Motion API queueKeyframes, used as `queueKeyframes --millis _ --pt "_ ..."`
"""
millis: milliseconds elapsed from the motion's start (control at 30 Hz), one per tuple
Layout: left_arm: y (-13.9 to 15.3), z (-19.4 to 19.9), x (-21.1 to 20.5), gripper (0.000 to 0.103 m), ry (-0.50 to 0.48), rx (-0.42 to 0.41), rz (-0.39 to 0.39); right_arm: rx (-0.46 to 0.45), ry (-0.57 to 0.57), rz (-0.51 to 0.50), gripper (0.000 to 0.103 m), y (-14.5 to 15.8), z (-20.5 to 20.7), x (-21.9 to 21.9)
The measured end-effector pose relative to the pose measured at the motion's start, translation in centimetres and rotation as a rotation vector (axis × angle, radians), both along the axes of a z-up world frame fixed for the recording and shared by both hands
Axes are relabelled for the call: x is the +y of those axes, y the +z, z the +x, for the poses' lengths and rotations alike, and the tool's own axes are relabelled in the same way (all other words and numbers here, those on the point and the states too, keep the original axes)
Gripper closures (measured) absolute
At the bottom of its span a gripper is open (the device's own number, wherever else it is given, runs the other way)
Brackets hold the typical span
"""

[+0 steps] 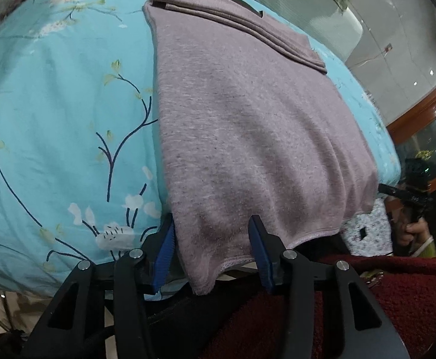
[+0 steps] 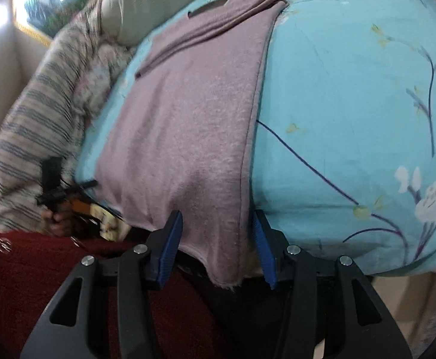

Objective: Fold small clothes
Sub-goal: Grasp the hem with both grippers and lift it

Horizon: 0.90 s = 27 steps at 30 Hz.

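Note:
A mauve knit garment (image 1: 242, 113) lies lengthwise on the turquoise floral bedspread (image 1: 53, 104), its sleeves folded across the far end and its near hem hanging over the bed's edge. My left gripper (image 1: 212, 239) is open, its blue-padded jaws astride the hem's left corner. In the right wrist view the same garment (image 2: 188, 119) runs away from me on the bedspread (image 2: 352, 104). My right gripper (image 2: 218, 236) is open, jaws astride the hem's right corner. Each gripper appears small in the other's view: the right one (image 1: 409, 200), the left one (image 2: 59, 197).
Dark red fleece clothing (image 1: 397, 293) fills the near foreground below the bed edge. A striped grey blanket (image 2: 35, 113) and a pale pillow (image 2: 146, 3) lie at the bed's far side. A wooden-trimmed cabinet (image 1: 427, 113) stands beyond the bed.

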State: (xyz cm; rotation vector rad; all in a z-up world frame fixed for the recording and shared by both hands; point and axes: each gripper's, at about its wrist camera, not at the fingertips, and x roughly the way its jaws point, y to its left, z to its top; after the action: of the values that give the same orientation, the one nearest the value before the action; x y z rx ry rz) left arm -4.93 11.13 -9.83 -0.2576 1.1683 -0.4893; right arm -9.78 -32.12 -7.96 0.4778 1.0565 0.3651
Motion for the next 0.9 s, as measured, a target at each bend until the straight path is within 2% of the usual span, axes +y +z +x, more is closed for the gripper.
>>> queueKeyframes --millis 133,267,300,333,400,533,733,900 --pt "-0.5 0.2 0.7 0.064 -0.003 0.033 -0.053 0.016 0.021 0.043 0.054 -0.9 -0.5 0.3" --pt "-1.5 0.0 -0.2 0.085 -0.059 0.065 -0.040 0.066 0.078 0.033 0.057 -2.3 -0.1 1.7" --pt "-1.7 -0.1 -0.6 0.093 -0.067 0.065 -0.031 0.063 0.073 0.031 0.066 -2.4 0.1 1.9" --pt "-1.9 -0.1 -1.1 0.095 -0.074 0.065 -0.024 0.063 0.065 0.042 0.082 -2.6 0.4 2.3" --pt "-1.8 -0.2 -1.3 0.096 -0.075 0.053 -0.023 0.058 0.067 0.050 0.094 -2.6 0.7 2.9" --pt "0.0 -0.8 -1.1 0.098 -0.061 0.003 -0.048 0.004 0.092 0.115 0.095 -0.7 0.6 3.3" --pt "5.2 -1.3 0.3 0.098 0.001 -0.129 -0.177 -0.173 0.033 0.233 0.095 4.3 1.4 2.0" --pt "9.2 -0.3 2.3 0.099 0.075 -0.243 -0.259 -0.268 -0.034 0.238 0.095 7.8 2.7 1.0"
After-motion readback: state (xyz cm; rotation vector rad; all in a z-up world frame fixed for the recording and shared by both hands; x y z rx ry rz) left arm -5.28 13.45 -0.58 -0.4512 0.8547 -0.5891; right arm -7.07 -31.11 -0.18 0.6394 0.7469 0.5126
